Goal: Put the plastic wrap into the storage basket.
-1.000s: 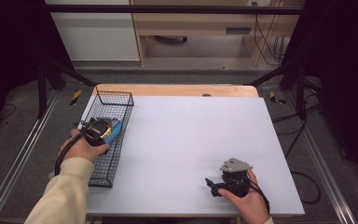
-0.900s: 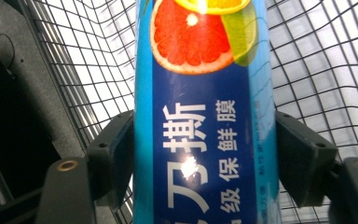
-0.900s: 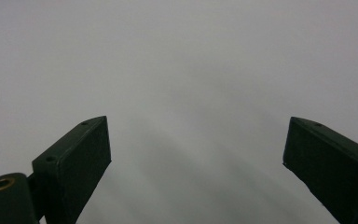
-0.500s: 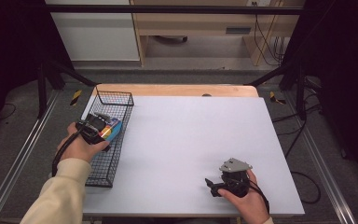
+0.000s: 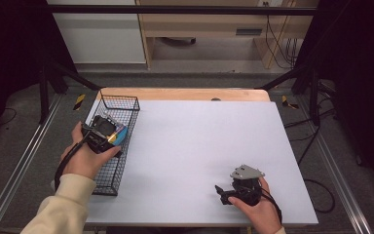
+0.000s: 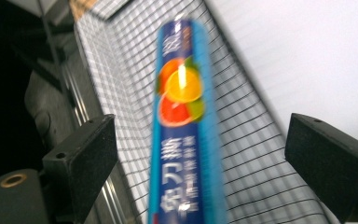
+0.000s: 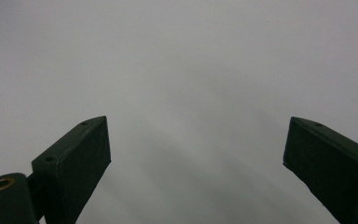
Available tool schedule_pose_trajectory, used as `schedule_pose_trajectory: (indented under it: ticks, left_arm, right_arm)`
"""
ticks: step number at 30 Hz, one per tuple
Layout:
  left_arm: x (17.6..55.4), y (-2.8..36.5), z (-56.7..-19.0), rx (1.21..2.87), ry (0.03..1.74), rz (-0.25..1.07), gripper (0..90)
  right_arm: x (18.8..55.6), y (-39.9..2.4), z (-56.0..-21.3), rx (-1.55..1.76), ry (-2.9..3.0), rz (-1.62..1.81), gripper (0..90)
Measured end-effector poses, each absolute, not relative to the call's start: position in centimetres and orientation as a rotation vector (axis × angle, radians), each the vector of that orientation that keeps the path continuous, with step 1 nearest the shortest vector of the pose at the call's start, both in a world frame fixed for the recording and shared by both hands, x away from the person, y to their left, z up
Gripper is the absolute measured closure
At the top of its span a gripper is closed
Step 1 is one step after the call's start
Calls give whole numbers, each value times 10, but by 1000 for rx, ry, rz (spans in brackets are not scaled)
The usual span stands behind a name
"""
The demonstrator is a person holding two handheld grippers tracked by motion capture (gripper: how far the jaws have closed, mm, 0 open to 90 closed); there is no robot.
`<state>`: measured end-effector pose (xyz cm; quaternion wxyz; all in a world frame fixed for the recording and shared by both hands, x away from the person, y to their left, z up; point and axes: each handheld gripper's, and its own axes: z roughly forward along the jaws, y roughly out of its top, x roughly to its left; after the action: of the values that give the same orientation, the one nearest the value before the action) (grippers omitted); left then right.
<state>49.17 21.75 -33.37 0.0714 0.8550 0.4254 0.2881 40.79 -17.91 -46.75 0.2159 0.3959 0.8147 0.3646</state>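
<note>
Left claw (image 5: 108, 134) hangs over the black wire basket (image 5: 126, 105) at the left edge of the white worktop (image 5: 199, 146), held in the person's left hand (image 5: 85, 158). From the left gripper view its jaws stand wide apart, with a long blue box (image 6: 184, 135) running up the gap between them and touching neither pad; the claw has hold of nothing. The box carries a citrus-fruit picture and printed characters, blurred here; it reads as a carton of kitchen wrap or film, though the contents cannot be confirmed. It sits in or just over the basket, mesh visible behind and on both sides, but whether it rests on the basket floor cannot be told. In the high view only a blue corner of it (image 5: 120, 135) peeks out beside the claw. Judged handling: a light, stiff cardboard carton, long and narrow, with a glossy printed skin that could slide under the pads; walls likely to dent if squeezed hard. Best taken across its narrow width near mid-length, so it does not swing or tip from one end, with a moderate squeeze. The basket wires close alongside leave little room for the jaws, so a snag is possible. Right claw (image 5: 224, 194) rests low near the front right of the worktop in the right hand (image 5: 258, 212), jaws spread wide over bare white surface, empty.
</note>
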Motion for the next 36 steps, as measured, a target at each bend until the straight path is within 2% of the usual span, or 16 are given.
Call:
schedule_pose_trajectory:
  ticks: [16,36]
  left_arm:
    - [469,153,-345,2545,1045,823,77]
    - [458,112,-402,2517,920,712,44]
  right_arm:
    - [408,-182,-465,1089,2219,1015,68]
    - [407,-182,-464,1090,2221,1016,68]
